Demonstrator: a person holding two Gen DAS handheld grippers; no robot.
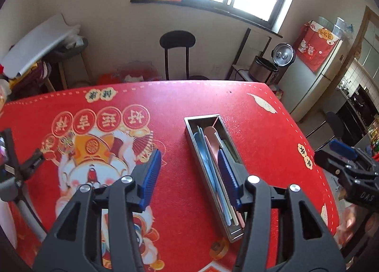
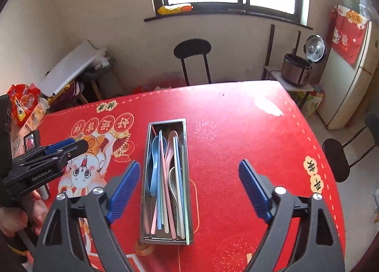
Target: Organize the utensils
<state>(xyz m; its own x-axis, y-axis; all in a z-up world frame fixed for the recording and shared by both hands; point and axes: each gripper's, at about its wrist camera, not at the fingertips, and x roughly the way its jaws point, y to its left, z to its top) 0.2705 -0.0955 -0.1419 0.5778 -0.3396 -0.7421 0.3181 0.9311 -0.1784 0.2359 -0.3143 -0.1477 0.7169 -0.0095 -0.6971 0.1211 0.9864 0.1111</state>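
On the red printed table mat (image 2: 248,144), near its middle: one long, narrow rectangular tray (image 2: 184,153) of brushed grey metal, straight-walled, open-topped, lying lengthwise away from the cameras.

Contents of tray: pastel utensils of matt plastic look, all laid lengthwise and overlapping.
- Blue spoon (image 2: 155,153), rounded bowl toward the far end, along the left wall.
- Pink spoon (image 2: 171,139), bowl toward the far end, at the middle.
- Cream-white spoon (image 2: 174,177), bowl at mid-tray, partly under the other pieces.
- Slim sticks in pink, blue and pale green (image 2: 177,189), probably chopsticks, their ends gathered at the near end wall.
- One pale green stick (image 2: 186,196) lies along the right wall, its near tip resting over the tray's near corner.

Mat: glossy red surface, dashed white border, cartoon figure and round gold-edged character medallions (image 2: 101,127) printed left of the tray; firework motifs to its right.

Left gripper (image 1: 189,167): black frame, ribbed blue pads (image 1: 151,172), jaws spread wide and holding nothing. In its own view the right pad overlaps the tray; the left pad sits over the printed figure.

Right gripper (image 2: 189,186): same build, jaws spread wide and holding nothing, poised above the near half of the tray, which lies between its pads (image 2: 254,189), closer to the left one.

Beyond the table: black round-backed chair (image 2: 193,59), open rice cooker (image 2: 298,68) on a white stand, white refrigerator (image 2: 350,87) draped with red cloth.
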